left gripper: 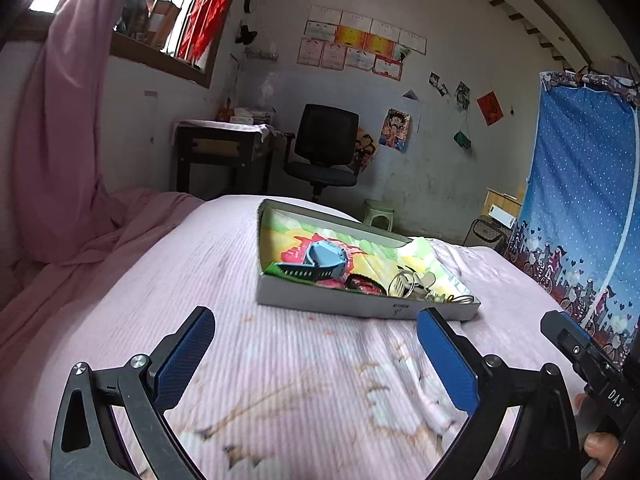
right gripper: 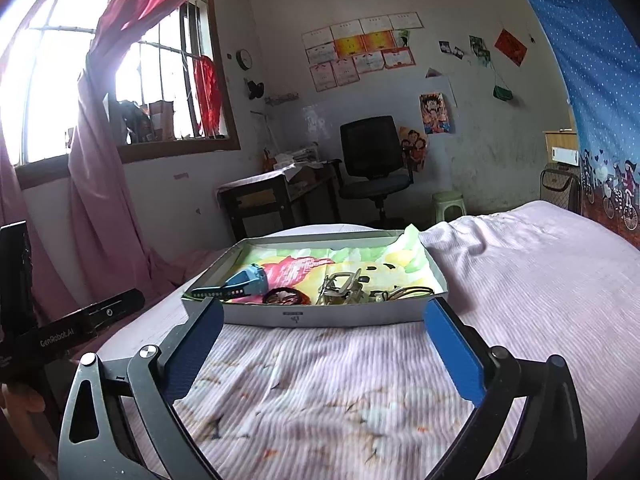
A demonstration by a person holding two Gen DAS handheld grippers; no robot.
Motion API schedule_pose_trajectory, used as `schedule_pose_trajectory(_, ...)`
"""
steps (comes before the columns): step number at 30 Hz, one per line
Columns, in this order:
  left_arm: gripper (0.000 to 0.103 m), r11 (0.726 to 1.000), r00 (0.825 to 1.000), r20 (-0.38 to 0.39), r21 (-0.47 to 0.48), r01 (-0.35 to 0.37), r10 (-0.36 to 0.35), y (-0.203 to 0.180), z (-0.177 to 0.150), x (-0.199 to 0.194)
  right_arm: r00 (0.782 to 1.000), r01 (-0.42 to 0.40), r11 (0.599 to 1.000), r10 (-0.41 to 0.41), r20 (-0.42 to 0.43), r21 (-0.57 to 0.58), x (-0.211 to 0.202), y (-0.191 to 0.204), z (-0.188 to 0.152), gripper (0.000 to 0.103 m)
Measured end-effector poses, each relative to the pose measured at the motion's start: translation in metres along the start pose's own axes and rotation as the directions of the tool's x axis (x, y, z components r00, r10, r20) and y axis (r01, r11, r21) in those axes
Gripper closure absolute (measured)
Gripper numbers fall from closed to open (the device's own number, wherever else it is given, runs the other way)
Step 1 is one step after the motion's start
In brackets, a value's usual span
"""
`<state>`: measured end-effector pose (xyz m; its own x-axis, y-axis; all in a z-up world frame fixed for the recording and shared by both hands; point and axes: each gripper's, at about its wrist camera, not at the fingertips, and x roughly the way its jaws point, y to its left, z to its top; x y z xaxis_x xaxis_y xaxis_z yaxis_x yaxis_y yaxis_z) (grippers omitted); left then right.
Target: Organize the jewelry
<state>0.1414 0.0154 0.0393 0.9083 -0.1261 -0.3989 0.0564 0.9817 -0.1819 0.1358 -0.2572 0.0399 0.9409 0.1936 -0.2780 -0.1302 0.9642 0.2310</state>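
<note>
A shallow grey cardboard box (left gripper: 340, 306) lined with a colourful cloth sits on the pink bed; it also shows in the right wrist view (right gripper: 256, 316). Inside lie a blue watch (left gripper: 322, 260) (right gripper: 244, 282), a red-and-black bracelet (left gripper: 362, 282) (right gripper: 286, 296), metal rings and clips (left gripper: 406, 284) (right gripper: 344, 290) and a thin bangle (right gripper: 412, 292). My left gripper (left gripper: 316, 322) is open and empty, just short of the box's near wall. My right gripper (right gripper: 324, 312) is open and empty, its fingertips at the box's near wall.
The pink ribbed bedspread (left gripper: 280, 380) covers the bed. A pink curtain (left gripper: 56, 140) hangs at the left. A desk (left gripper: 224, 148), a black office chair (left gripper: 324, 148), a green stool (left gripper: 378, 216) and a blue patterned wardrobe (left gripper: 580, 200) stand beyond the bed.
</note>
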Motion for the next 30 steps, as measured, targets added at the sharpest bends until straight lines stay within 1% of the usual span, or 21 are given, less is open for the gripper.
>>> schedule_pose_trajectory(3, 0.001, 1.000, 1.000, 0.010, 0.009, -0.010, 0.010, 0.002, -0.006, -0.011, 1.000, -0.005, 1.000, 0.005, -0.006, -0.016, -0.009, 0.006, -0.006, 0.002)
schedule_pose_trajectory(10, 0.001, 1.000, 0.999, 0.032, 0.007, -0.024, 0.024, 0.009, -0.022, -0.037, 0.998, -0.016, 0.999, 0.014, -0.059, -0.037, -0.024, 0.019, -0.023, 0.002)
schedule_pose_trajectory(14, 0.001, 0.999, 0.999, 0.044, 0.016, -0.030, 0.029, 0.010, -0.029, -0.047, 0.998, -0.011, 0.999, 0.008, -0.064, -0.040, -0.034, 0.021, -0.029, 0.002)
schedule_pose_trajectory(20, 0.001, 0.998, 0.998, 0.048, 0.040, -0.038, 0.036, 0.009, -0.043, -0.056, 0.999, -0.006, 0.999, 0.003, -0.049, -0.045, -0.046, 0.024, -0.031, 0.002)
schedule_pose_trajectory(30, 0.001, 0.997, 0.997, 0.063, 0.056, -0.048, 0.044, 0.007, -0.047, -0.059, 0.998, 0.002, 0.999, -0.005, -0.055, -0.052, -0.045, 0.024, -0.034, 0.002)
